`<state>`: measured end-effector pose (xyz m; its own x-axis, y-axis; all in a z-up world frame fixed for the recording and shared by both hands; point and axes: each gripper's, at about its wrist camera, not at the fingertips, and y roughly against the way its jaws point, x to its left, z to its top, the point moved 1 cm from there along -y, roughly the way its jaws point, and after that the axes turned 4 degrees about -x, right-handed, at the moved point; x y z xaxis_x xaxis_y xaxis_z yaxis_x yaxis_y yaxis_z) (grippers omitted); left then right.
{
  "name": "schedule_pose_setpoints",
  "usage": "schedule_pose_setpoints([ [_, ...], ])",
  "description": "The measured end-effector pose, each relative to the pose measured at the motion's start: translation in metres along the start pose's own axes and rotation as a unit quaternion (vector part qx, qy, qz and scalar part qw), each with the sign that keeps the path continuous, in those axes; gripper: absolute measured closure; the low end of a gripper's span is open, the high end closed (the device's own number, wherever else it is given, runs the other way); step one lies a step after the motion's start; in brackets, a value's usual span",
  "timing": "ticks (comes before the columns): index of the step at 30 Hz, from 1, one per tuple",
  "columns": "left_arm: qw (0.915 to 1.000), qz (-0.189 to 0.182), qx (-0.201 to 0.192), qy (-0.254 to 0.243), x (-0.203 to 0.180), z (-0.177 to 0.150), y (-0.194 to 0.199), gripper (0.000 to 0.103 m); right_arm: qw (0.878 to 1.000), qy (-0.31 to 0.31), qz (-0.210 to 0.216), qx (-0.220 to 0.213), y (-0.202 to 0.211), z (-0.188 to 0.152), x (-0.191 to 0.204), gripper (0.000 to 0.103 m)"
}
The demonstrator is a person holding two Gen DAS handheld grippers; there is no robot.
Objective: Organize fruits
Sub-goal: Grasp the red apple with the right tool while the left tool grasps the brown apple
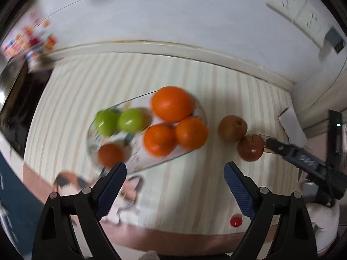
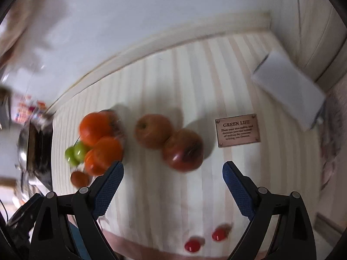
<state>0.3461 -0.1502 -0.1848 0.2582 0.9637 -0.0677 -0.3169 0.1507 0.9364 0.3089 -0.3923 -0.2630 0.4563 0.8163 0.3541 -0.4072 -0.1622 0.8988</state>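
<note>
A clear glass bowl on the striped cloth holds three oranges, two green apples and a small reddish fruit. Two brownish-red apples lie on the cloth right of the bowl, touching. My left gripper is open and empty, above the cloth just in front of the bowl. My right gripper is open and empty, just short of the nearer red apple; the other apple lies behind it. The bowl of fruit is to its left.
A brown "GREEN LIFE" label and a white box lie at the right. Small red cherry prints or fruits sit near the cloth's front edge. A dark appliance stands at the left. The wall runs close behind.
</note>
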Motion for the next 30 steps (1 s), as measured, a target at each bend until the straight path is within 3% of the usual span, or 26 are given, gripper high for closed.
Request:
schedule_pose_setpoints([
  [5,0.9981,-0.003,0.043,-0.044,-0.033,0.046,-0.041,0.011,0.997,-0.051,0.026,0.061,-0.055,0.008,-0.022,0.011],
  [6,0.9975,-0.004,0.049,-0.051,-0.038,0.053,-0.048,0.011,0.996,-0.058,0.031,0.066,-0.061,0.007,-0.024,0.013],
  [8,0.9957,-0.003,0.065,-0.065,-0.051,0.068,-0.063,0.011,0.993,-0.075,0.045,0.079,-0.074,0.007,-0.028,0.034],
  [12,0.9905,-0.02,0.11,-0.081,-0.069,0.086,-0.096,0.011,0.994,-0.067,0.042,0.069,-0.078,0.005,-0.03,0.035],
  [18,0.9784,-0.052,0.172,-0.102,-0.092,0.087,-0.137,0.011,0.998,-0.026,-0.007,0.052,-0.053,0.003,-0.041,0.035],
  [22,0.9693,-0.049,0.202,-0.132,-0.11,0.076,-0.161,0.011,0.998,-0.023,-0.025,0.054,-0.045,0.006,-0.054,0.035],
  [27,0.9636,-0.038,0.207,-0.165,-0.131,0.066,-0.177,0.011,0.997,-0.028,-0.041,0.06,-0.048,0.005,-0.064,0.035],
  [29,0.9644,-0.033,0.193,-0.178,-0.137,0.063,-0.179,0.025,0.997,-0.031,-0.041,0.056,-0.048,0.005,-0.065,0.035],
  [30,0.9645,-0.031,0.192,-0.179,-0.139,0.062,-0.18,0.04,0.997,-0.031,-0.042,0.055,-0.047,0.003,-0.067,0.035],
])
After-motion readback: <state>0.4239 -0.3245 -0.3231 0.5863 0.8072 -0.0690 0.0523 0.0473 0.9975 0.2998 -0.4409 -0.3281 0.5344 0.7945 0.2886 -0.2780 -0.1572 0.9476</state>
